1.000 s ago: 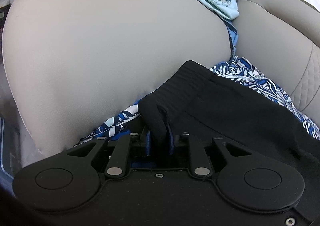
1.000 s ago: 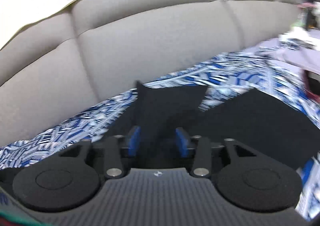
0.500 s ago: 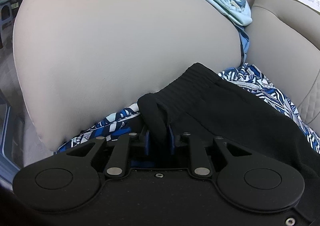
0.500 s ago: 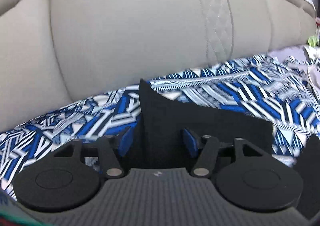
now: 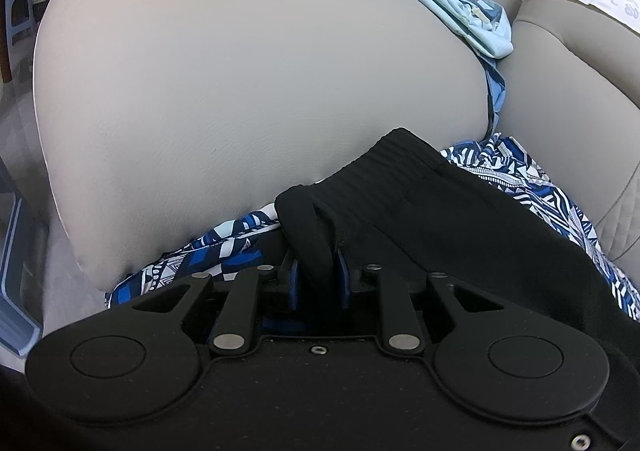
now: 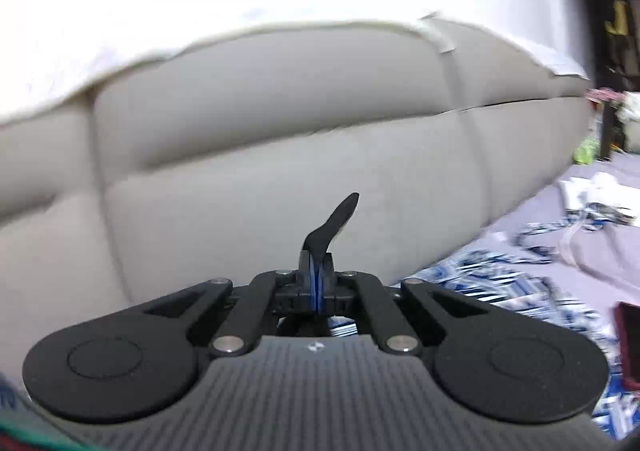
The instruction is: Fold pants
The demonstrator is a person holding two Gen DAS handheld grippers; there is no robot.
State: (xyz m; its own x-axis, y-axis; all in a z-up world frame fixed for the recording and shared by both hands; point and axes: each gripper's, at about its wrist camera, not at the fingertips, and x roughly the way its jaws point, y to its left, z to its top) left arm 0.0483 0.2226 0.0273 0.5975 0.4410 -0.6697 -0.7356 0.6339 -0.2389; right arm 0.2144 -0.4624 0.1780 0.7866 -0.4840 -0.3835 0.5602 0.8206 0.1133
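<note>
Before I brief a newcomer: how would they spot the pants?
Find the beige sofa, then the blue-and-white patterned cloth on its seat. The pants lie on that cloth, the only plain black garment, ribbed waistband pinched in the left gripper.

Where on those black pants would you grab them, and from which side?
Grab the pants at the ribbed waistband, from the near open edge. It is thick, rolled and raised off the patterned cloth, so fingers slip around it. The left gripper is clamped there; the right gripper pinches another black corner.
</note>
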